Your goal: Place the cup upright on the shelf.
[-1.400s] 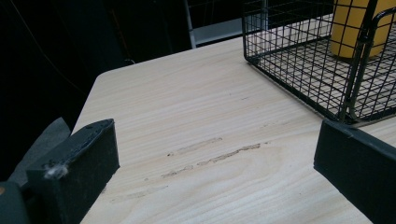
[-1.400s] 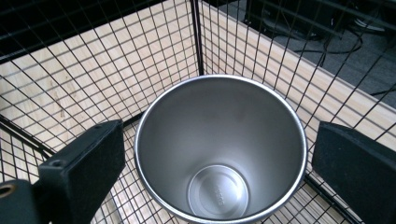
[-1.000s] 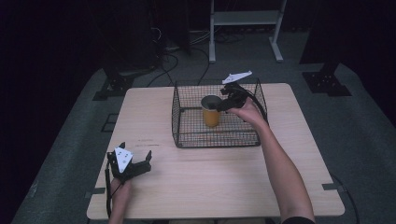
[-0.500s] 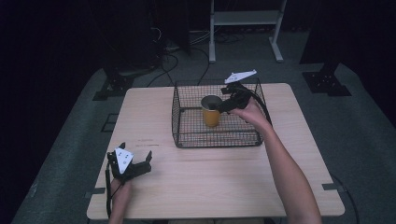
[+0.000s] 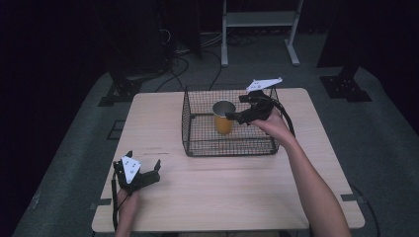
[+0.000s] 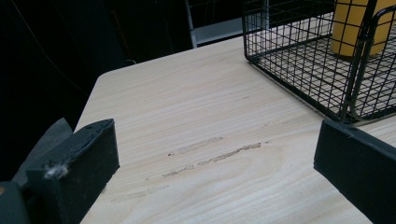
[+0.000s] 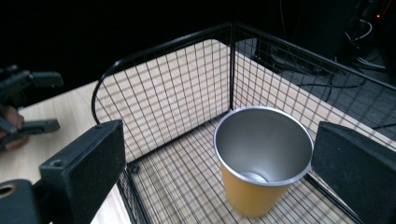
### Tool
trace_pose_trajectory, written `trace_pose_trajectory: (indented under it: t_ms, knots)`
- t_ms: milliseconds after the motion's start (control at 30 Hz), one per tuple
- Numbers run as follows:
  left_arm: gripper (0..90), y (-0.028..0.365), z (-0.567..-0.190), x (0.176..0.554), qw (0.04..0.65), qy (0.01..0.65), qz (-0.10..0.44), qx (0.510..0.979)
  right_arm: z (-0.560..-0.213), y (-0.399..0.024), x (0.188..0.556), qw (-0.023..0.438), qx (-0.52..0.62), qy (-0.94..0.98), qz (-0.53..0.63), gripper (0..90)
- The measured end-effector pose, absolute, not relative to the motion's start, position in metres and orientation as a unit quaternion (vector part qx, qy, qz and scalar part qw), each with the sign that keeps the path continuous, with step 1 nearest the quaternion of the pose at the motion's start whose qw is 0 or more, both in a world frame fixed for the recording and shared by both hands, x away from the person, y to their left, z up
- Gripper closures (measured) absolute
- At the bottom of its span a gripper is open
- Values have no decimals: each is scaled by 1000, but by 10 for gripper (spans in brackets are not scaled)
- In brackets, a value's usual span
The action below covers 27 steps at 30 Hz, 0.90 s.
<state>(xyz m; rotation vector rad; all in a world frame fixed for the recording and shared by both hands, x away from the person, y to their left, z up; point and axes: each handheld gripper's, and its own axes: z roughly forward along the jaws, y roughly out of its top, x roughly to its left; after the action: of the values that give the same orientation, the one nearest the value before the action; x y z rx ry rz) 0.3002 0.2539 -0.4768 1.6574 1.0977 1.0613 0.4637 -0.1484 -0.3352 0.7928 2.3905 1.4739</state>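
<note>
Right hand-held gripper (image 5: 236, 117) hovers open above upright cup (image 5: 223, 117) inside wire basket (image 5: 197, 143).

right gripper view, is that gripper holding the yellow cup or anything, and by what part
Nothing is held. The right gripper has its jaws wide apart around the cup, not touching it; the cup stands upright in the wire basket.

Set toward the back middle of the worktop (image 5: 212, 197) — a basket (image 5: 197, 143), with a cup (image 5: 223, 117) standing upright inside, near its centre. Poised above the basket's right rear, just beside the cup — the right tool (image 5: 237, 116). Down at the front left corner, well apart from the basket, the left tool (image 5: 141, 177).
</note>
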Motion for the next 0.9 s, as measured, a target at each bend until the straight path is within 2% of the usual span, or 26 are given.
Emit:
trace_pose_trajectory:
  t_ms: [300,900]
  knots:
    - [0,254,-477,300,429,440,425,664,-343,-161,448,103,268,817,500,24]
    - [0,254,-477,300,429,439,426,665,-347,-160,425,94,246,832,488,25]
